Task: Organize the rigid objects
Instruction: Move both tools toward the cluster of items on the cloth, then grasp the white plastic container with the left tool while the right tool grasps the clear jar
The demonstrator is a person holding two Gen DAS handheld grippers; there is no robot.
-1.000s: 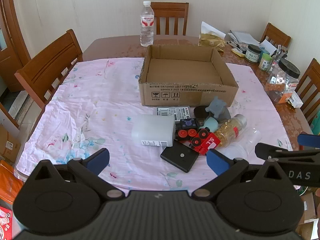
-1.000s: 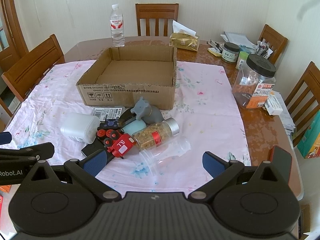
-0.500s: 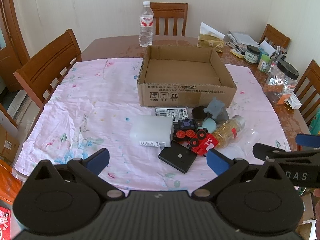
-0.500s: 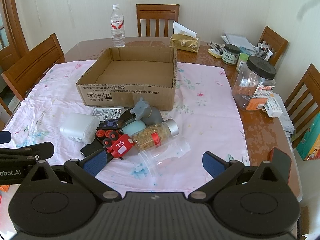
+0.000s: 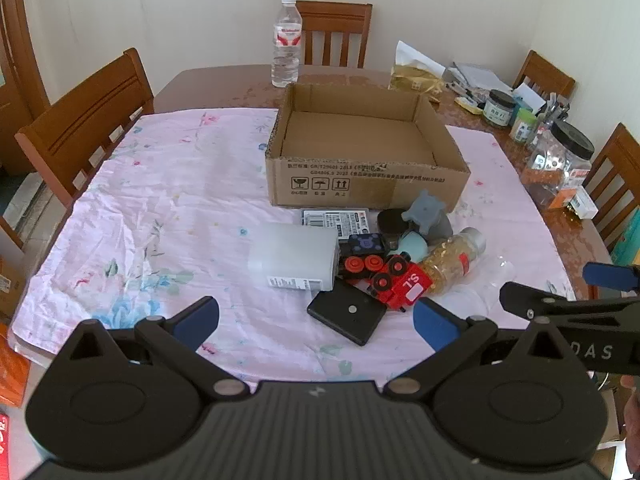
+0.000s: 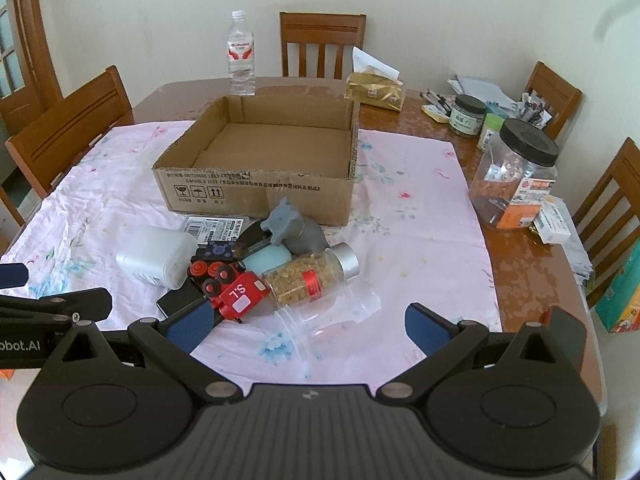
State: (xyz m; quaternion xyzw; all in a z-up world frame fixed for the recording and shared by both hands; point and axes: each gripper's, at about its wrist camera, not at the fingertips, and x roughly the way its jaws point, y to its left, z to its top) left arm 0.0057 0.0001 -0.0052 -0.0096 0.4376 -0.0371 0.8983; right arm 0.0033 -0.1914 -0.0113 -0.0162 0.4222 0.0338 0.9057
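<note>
An open, empty cardboard box (image 5: 366, 184) (image 6: 256, 194) stands mid-table on a pink cloth. In front of it lies a pile: a white plastic container (image 5: 294, 256) (image 6: 154, 258), a red toy train (image 5: 390, 280) (image 6: 232, 286), a black flat case (image 5: 347, 317), a grey toy animal (image 5: 427, 216) (image 6: 290, 226), a jar of yellow bits (image 5: 454, 258) (image 6: 312, 272) and a clear cup (image 6: 326, 314). My left gripper (image 5: 316, 320) is open and empty, just short of the pile. My right gripper (image 6: 308, 326) is open and empty, over the clear cup.
A water bottle (image 5: 287, 42), a gold tissue box (image 6: 374, 88), small jars (image 6: 466, 114) and a large clear jar with a black lid (image 6: 516, 178) stand on the far and right table parts. Wooden chairs (image 5: 86, 120) ring the table.
Both grippers have drifted slightly back and up; the table objects sit a little lower and smaller in view. Nothing was taken hold of or moved.
</note>
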